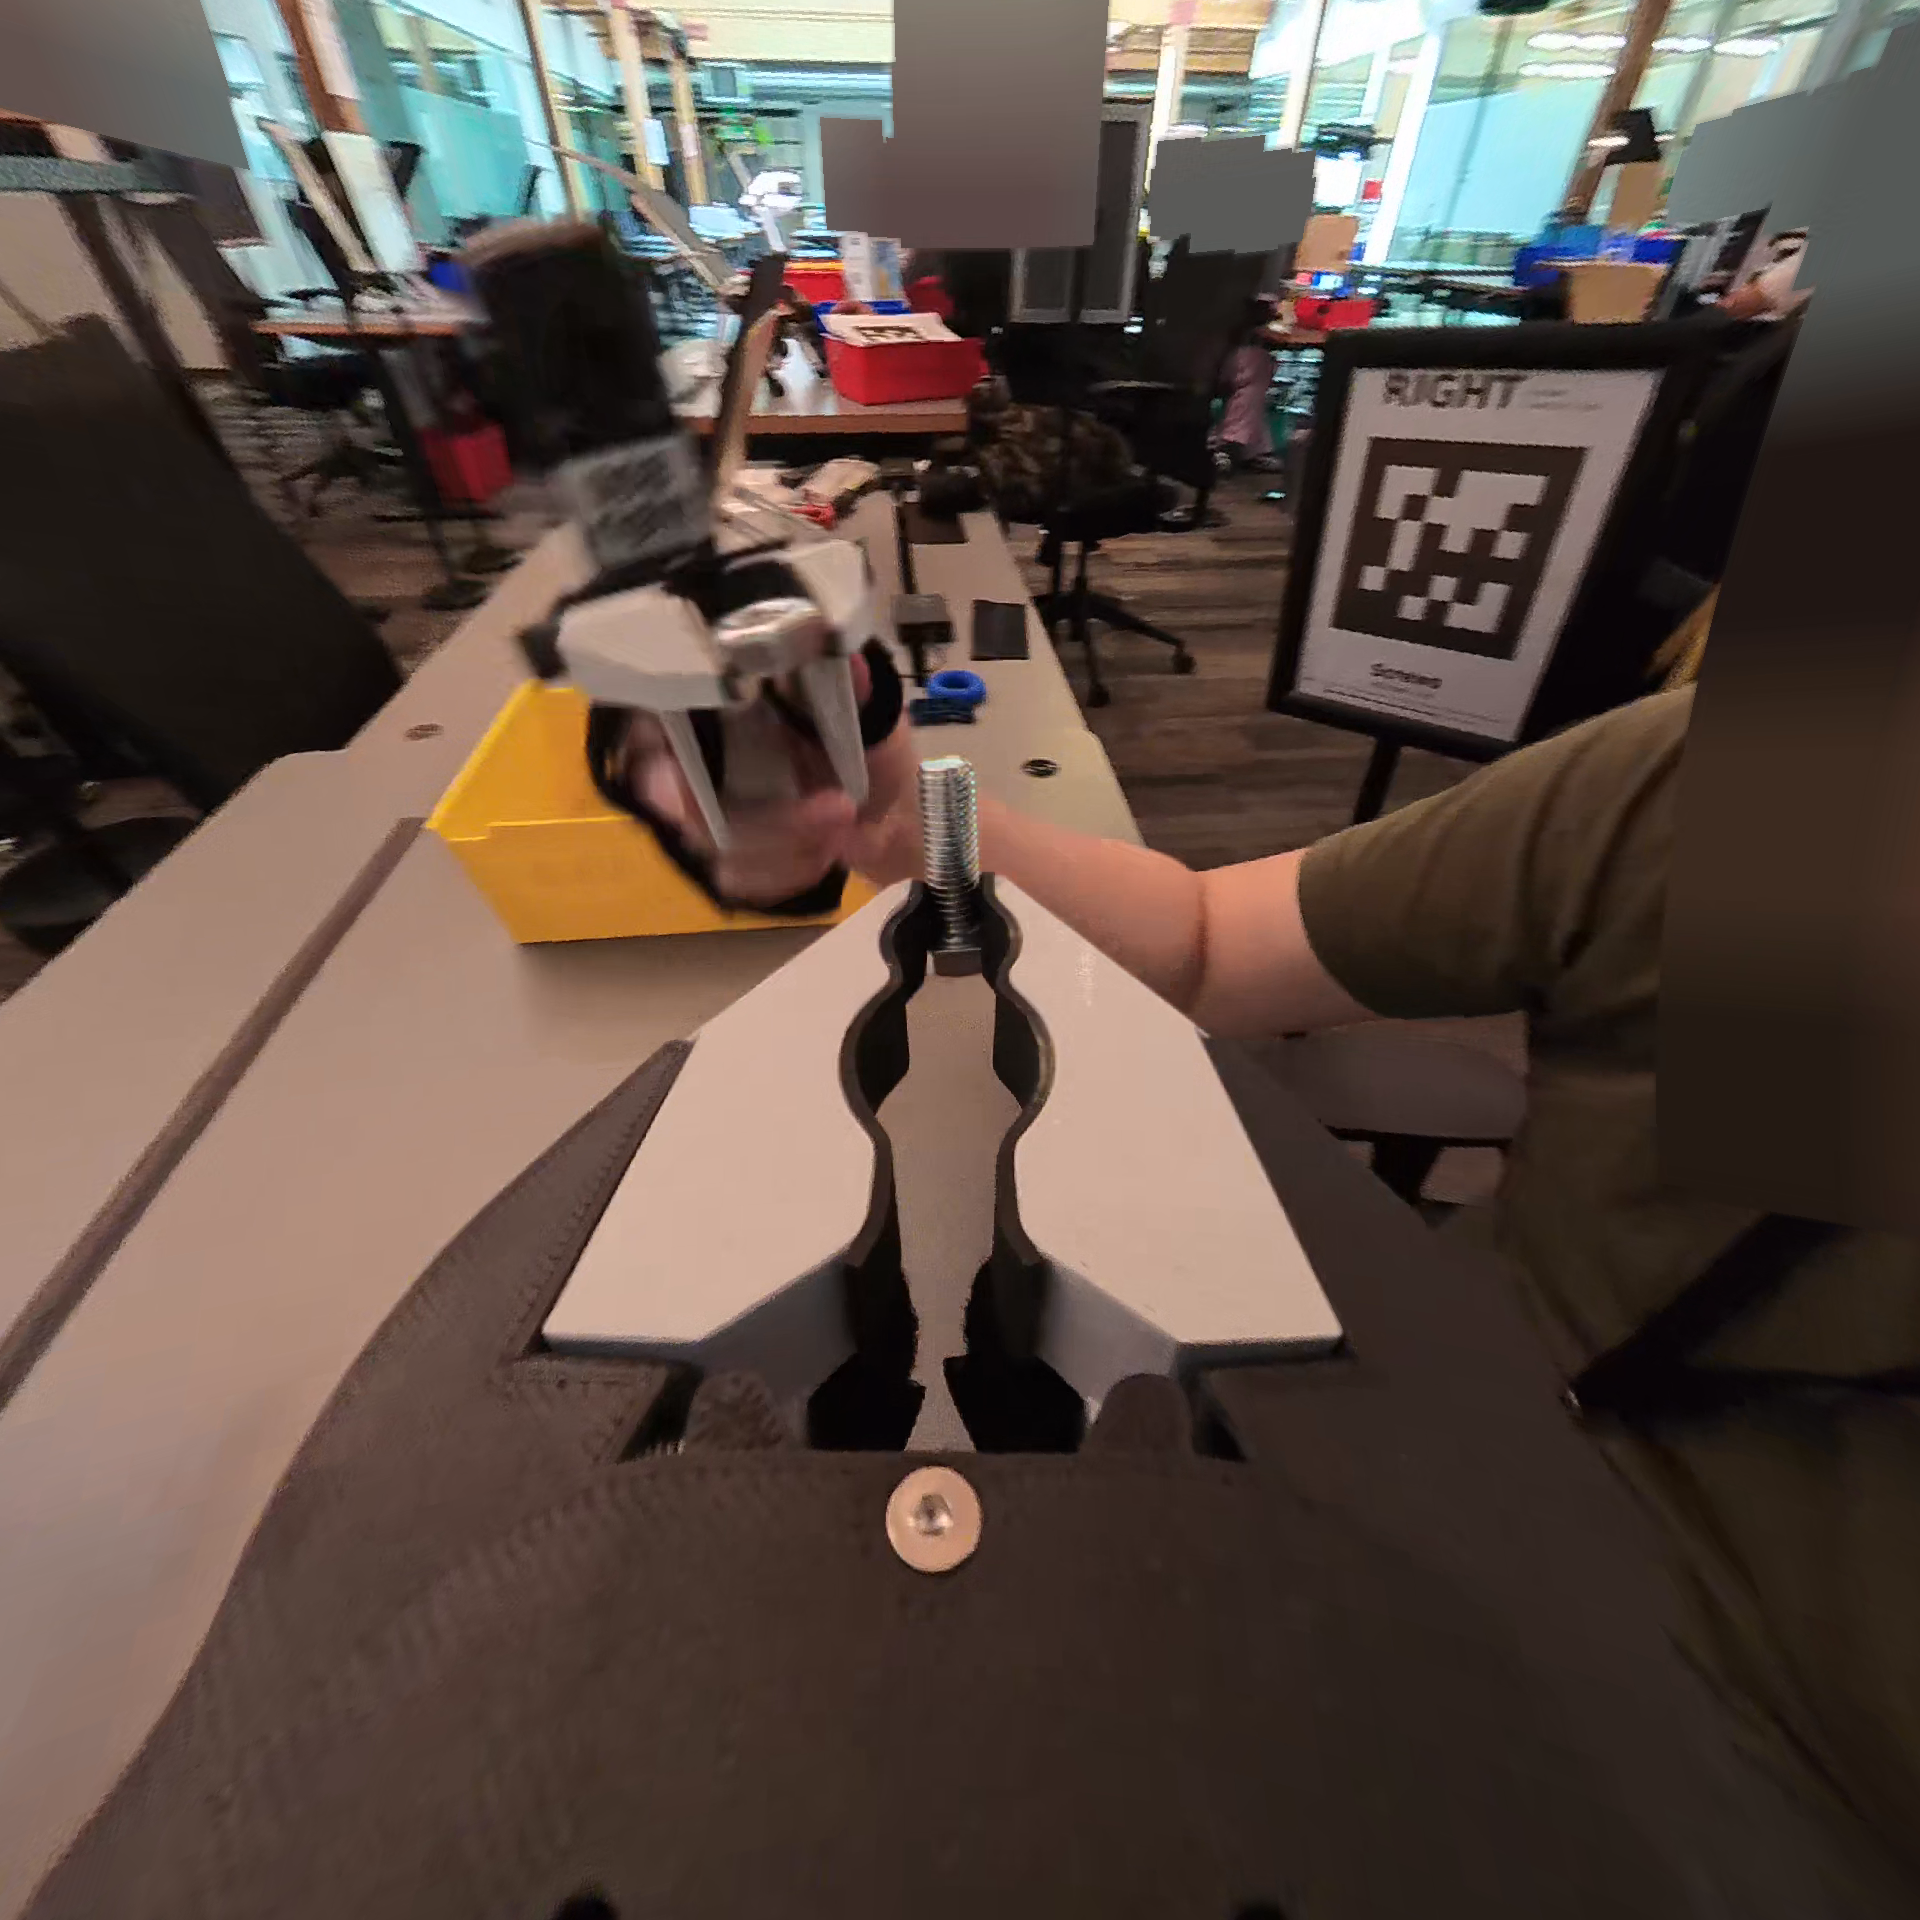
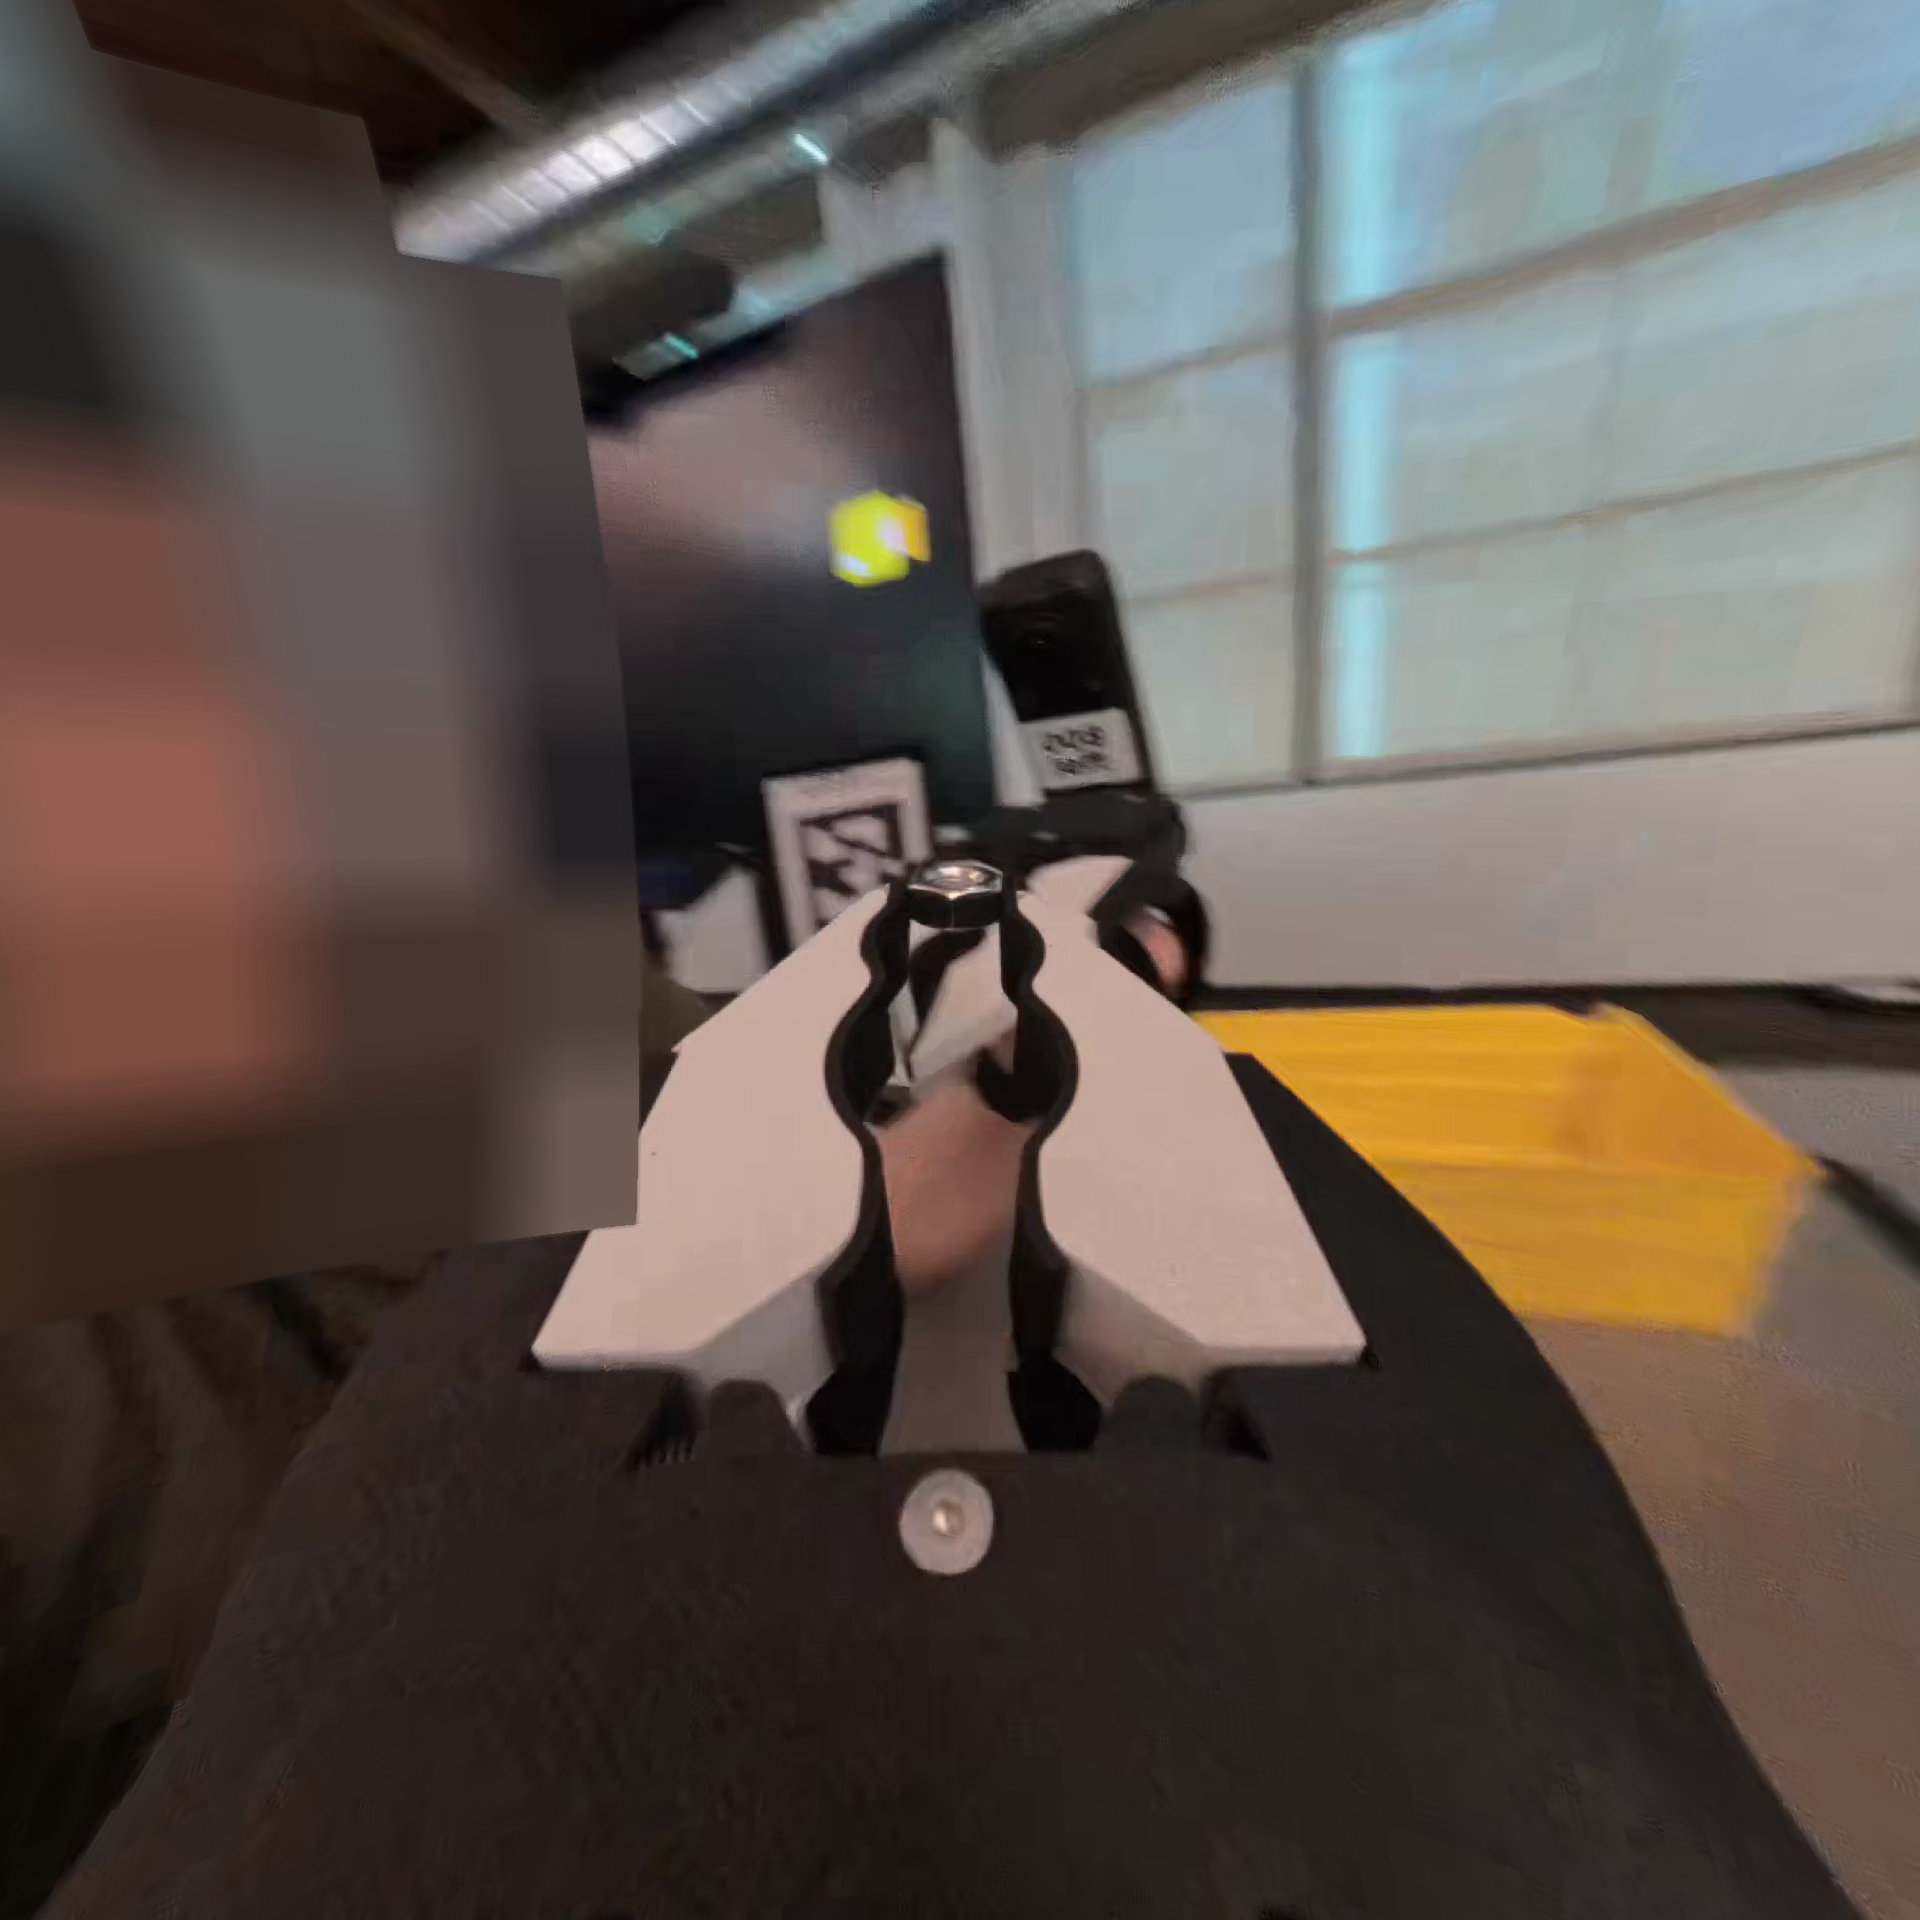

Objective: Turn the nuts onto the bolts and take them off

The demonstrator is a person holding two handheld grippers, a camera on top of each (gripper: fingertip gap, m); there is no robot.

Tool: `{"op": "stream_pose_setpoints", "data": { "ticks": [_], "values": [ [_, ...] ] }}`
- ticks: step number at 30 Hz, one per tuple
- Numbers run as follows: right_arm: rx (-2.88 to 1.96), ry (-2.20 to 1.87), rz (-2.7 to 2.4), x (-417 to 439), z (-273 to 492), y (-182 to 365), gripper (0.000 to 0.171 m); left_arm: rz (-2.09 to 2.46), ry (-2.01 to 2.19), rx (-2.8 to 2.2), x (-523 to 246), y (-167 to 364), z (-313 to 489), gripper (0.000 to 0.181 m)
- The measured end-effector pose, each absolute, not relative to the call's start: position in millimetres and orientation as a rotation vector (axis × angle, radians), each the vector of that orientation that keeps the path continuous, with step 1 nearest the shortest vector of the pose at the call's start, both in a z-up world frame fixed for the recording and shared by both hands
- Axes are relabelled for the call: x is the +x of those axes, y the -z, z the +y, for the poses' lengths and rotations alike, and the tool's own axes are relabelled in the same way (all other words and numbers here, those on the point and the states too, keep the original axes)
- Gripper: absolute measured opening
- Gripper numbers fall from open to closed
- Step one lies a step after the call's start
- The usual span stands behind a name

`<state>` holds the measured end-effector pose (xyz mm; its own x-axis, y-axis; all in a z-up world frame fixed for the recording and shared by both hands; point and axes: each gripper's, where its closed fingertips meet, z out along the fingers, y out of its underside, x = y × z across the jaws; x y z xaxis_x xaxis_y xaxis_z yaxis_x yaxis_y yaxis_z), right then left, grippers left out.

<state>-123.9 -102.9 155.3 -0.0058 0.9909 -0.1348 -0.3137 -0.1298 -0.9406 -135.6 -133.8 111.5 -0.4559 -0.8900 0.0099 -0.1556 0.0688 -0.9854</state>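
Note:
My left gripper (image 1: 951,940) is shut on the head of a silver bolt (image 1: 948,831), which stands upright with its threaded shaft pointing up. My right gripper (image 2: 951,904) is shut on a silver hex nut (image 2: 951,896) at its fingertips. In the left wrist view the right gripper (image 1: 774,800) hangs blurred, up and to the left of the bolt's top, apart from it, over the yellow bin. In the right wrist view the left gripper (image 2: 1081,894) shows just beyond the nut; the bolt is not visible there.
A yellow bin (image 1: 582,862) sits on the grey table (image 1: 260,1039) behind the grippers and shows at the right of the right wrist view (image 2: 1507,1164). A blue ring (image 1: 951,691) lies farther back. A framed marker sign (image 1: 1475,551) stands to the right. The person's arm (image 1: 1143,925) reaches across.

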Motion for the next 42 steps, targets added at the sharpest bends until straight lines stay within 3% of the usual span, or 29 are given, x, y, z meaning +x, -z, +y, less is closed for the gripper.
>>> {"op": "stream_pose_setpoints", "data": {
  "ticks": [1, 4, 7, 13, 20, 23, 26, 31, 34, 38, 42],
  "values": [
    [-1.207, -1.18, -0.855, -108.3, -87.9, -151.9, 0.016, 1.673, 1.414, -1.063, -137.8, -114.0, -127.3, 0.007],
    [-1.635, -0.274, -0.645, 1.8, -59.8, -126.1, 0.017, 1.616, 1.34, -1.098, -145.8, -119.5, -110.4, 0.007],
    [-2.105, 0.209, -0.349, 127.4, -102.7, -67.0, 0.017, 1.582, 1.285, -1.152, -151.3, -119.6, -96.2, 0.007],
    [-2.804, 0.025, 0.205, 224.6, -191.0, 79.1, 0.017, 1.586, 1.238, -1.209, -154.6, -113.1, -87.2, 0.007],
    [-2.864, -0.234, 0.298, 234.4, -182.8, 129.8, 0.025, 1.601, 1.234, -1.226, -153.9, -109.0, -88.8, 0.007],
    [-2.797, -0.151, 0.348, 244.3, -178.6, 112.8, 0.03, 1.594, 1.243, -1.232, -150.5, -107.5, -87.7, 0.007],
    [-2.621, 0.015, 0.386, 251.3, -170.9, 60.0, 0.029, 1.596, 1.233, -1.252, -143.4, -101.1, -85.0, 0.007],
    [-1.741, 0.24, -0.097, 175.1, -120.7, -136.1, 0.04, 1.573, 1.255, -1.243, -123.4, -94.5, -86.9, 0.007],
    [-1.193, -0.095, -0.47, 51.8, -146.7, -217.1, 0.047, 1.519, 1.313, -1.209, -114.0, -99.2, -90.0, 0.007],
    [-1.032, -0.585, -0.654, -34.6, -166.0, -230.6, 0.045, 1.436, 1.385, -1.172, -112.0, -110.3, -90.2, 0.007],
    [-1.143, -0.764, -0.731, -80.0, -135.8, -200.7, 0.035, 1.404, 1.419, -1.144, -115.8, -118.6, -91.1, 0.007]
  ]
}}
